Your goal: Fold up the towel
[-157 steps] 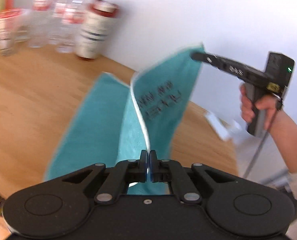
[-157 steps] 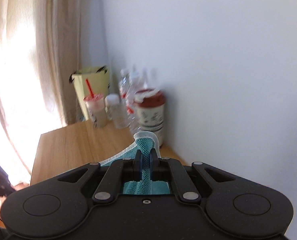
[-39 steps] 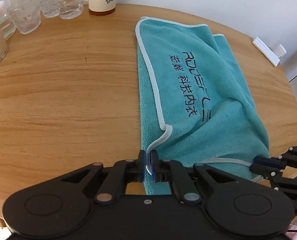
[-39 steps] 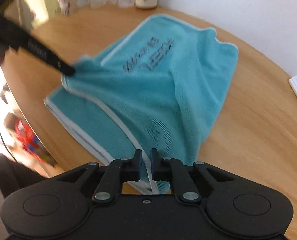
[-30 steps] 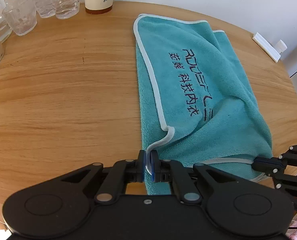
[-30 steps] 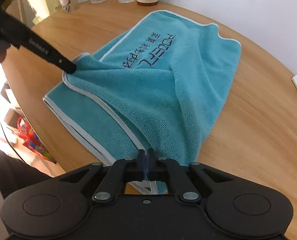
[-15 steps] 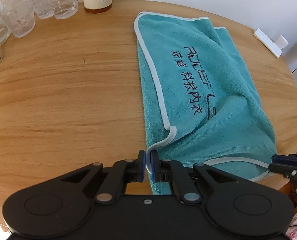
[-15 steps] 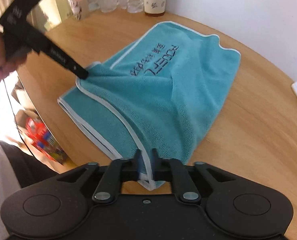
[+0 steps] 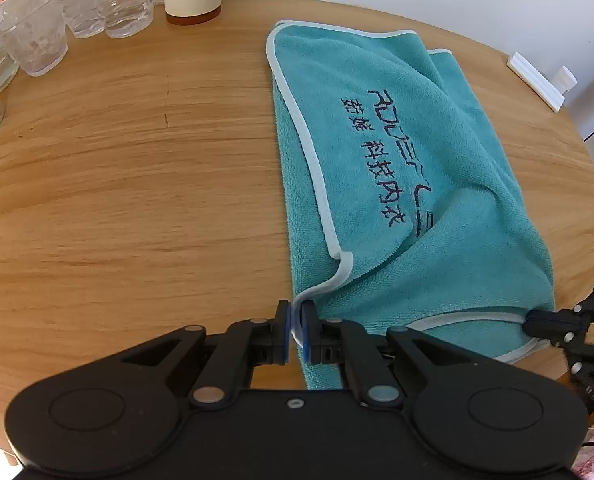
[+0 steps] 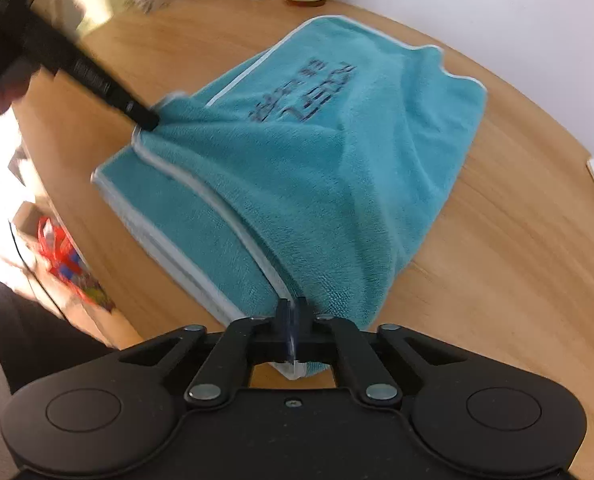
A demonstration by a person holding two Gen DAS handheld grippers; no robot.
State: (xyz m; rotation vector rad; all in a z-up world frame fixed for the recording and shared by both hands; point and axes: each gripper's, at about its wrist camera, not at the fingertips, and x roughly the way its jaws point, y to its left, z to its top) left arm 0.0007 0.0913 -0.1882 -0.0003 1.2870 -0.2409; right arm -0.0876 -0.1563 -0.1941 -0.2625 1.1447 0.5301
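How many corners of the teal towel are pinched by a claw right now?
2. The left claw grips the near-left corner of the teal towel; the right claw grips the near-right corner.

Fuzzy terry-cloth towel – smooth matt wood table, clear plastic cups.

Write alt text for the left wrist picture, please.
A teal towel with dark printed lettering lies folded on a round wooden table, its white-trimmed near corner pinched in the left tool. The right tool grips the other near corner; clear cups stand at the far edge.
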